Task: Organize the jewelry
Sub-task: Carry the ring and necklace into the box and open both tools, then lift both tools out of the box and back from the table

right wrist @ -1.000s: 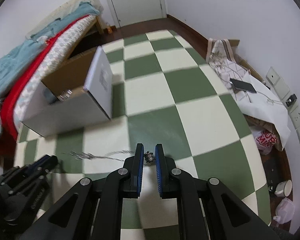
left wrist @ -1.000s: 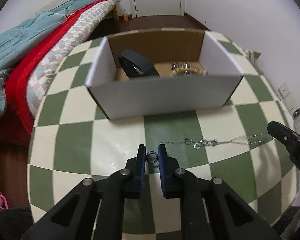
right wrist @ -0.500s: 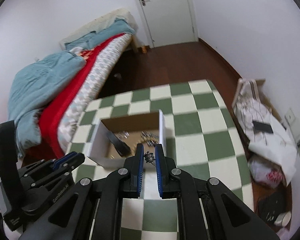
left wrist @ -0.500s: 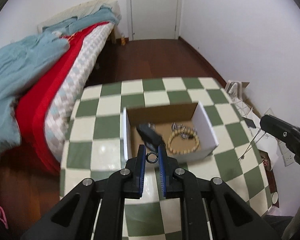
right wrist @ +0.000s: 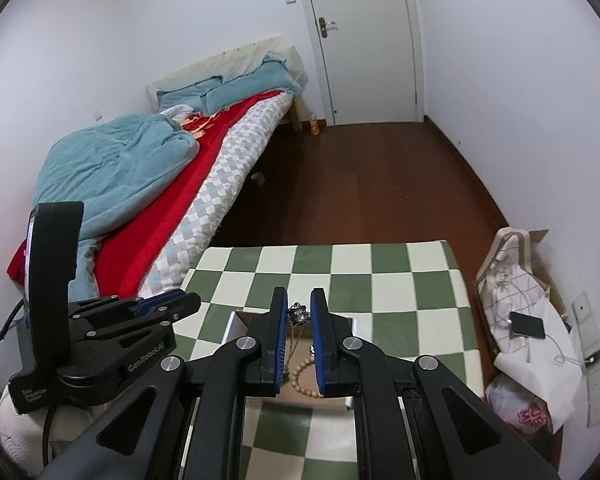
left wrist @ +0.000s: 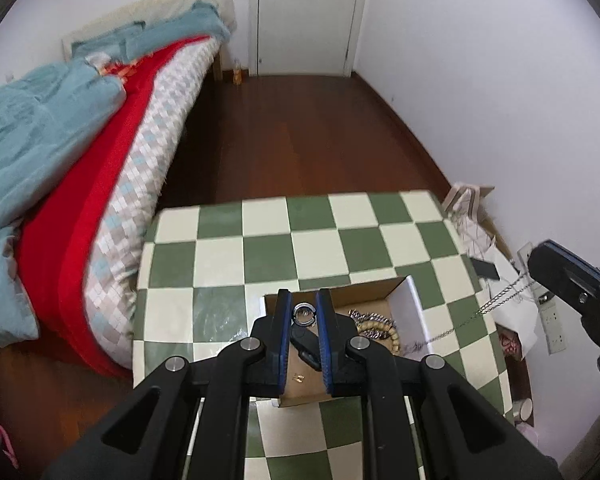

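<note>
Green-and-cream chequered bench (left wrist: 220,256) is carrying the open white cardboard box (left wrist: 414,304), above which the left gripper (left wrist: 305,315) is gripping a small silver ring (left wrist: 304,314) and the right gripper (right wrist: 299,312) is pinching a thin silver chain necklace (right wrist: 298,316), so both are seemingly transporting jewelry, with lowering and releasing inside the box coming next.

Green-and-cream checkered tablecloth (left wrist: 268,256)
</note>
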Motion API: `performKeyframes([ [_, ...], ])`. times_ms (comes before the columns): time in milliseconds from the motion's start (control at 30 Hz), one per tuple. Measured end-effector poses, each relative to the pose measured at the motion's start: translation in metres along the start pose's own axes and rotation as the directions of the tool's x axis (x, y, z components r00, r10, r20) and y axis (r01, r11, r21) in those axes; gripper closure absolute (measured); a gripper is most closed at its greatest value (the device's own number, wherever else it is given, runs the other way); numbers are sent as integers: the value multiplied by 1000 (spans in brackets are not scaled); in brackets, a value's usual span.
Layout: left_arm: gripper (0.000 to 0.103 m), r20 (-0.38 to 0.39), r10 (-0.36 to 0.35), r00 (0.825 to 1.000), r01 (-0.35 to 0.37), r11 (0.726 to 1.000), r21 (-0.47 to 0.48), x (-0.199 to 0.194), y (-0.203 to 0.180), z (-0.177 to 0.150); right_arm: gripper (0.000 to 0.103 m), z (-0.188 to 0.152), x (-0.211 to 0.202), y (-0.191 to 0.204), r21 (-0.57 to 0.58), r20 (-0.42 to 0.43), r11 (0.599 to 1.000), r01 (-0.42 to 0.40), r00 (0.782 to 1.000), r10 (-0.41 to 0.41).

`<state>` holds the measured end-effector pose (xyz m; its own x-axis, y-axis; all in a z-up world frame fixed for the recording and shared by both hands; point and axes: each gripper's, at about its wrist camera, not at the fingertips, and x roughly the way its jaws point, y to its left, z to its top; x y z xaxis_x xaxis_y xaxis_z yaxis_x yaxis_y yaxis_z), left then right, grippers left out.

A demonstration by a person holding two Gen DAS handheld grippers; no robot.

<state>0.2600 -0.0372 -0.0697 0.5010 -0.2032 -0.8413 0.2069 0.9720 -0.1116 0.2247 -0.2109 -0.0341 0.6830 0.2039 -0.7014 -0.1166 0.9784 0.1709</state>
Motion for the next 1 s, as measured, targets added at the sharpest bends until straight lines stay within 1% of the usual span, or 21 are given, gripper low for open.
performKeyframes([
  [133, 93, -80, -3, 997, 3, 1000, -5, 33, 7, -3, 91, 2, 37, -1, 4, -58, 1000, 3, 998, -3],
  [300, 93, -153, -2, 988, 4, 1000, 13, 71, 4, -4, 91, -3, 85, -8, 2, -132, 999, 45, 990, -44],
  [500, 92, -200, -31, 979, 29, 1000, -12, 96, 4, 2, 91, -6, 125, -25, 19, -207, 997, 75, 976, -70],
  [633, 88, -197, -24, 980, 18, 999, -32, 100, 6, 6, 90, -10, 144, -37, 60, -279, 996, 58, 959, -39],
  [667, 83, -194, -16, 981, 9, 999, -40, 99, 7, 7, 90, -11, 147, -41, 75, -293, 996, 56, 956, -31],
  [700, 70, -188, -10, 982, 1, 999, -46, 98, 9, 8, 90, -12, 149, -43, 81, -301, 995, 51, 953, -25],
  [733, 60, -177, 2, 984, -12, 998, -54, 95, 11, 9, 90, -13, 150, -45, 89, -310, 995, 44, 950, -15],
  [767, 39, -163, 11, 987, -21, 998, -63, 92, 13, 9, 84, -14, 150, -46, 96, -314, 995, 41, 949, -9],
  [800, 28, -146, 19, 989, -30, 997, -74, 88, 15, 9, 69, -15, 148, -48, 103, -312, 994, 42, 950, -7],
  [833, 25, -137, 27, 990, -39, 996, -80, 86, 17, 9, 64, -16, 145, -50, 110, -306, 993, 41, 952, -6],
  [867, 22, -130, 37, 991, -48, 995, -82, 83, 19, 9, 55, -17, 144, -51, 114, -306, 993, 34, 952, 3],
  [900, 20, -129, 47, 991, -58, 995, -82, 81, 20, 9, 51, -18, 142, -51, 114, -308, 993, 31, 951, 6],
  [933, 18, -130, 65, 989, -76, 994, -82, 79, 21, 8, 51, -19, 140, -51, 114, -308, 993, 39, 951, -2],
  [1000, 1, -123, 96, 988, -107, 991, -86, 74, 25, 5, 49, -21, 135, -51, 111, -308, 993, 44, 951, -8],
])
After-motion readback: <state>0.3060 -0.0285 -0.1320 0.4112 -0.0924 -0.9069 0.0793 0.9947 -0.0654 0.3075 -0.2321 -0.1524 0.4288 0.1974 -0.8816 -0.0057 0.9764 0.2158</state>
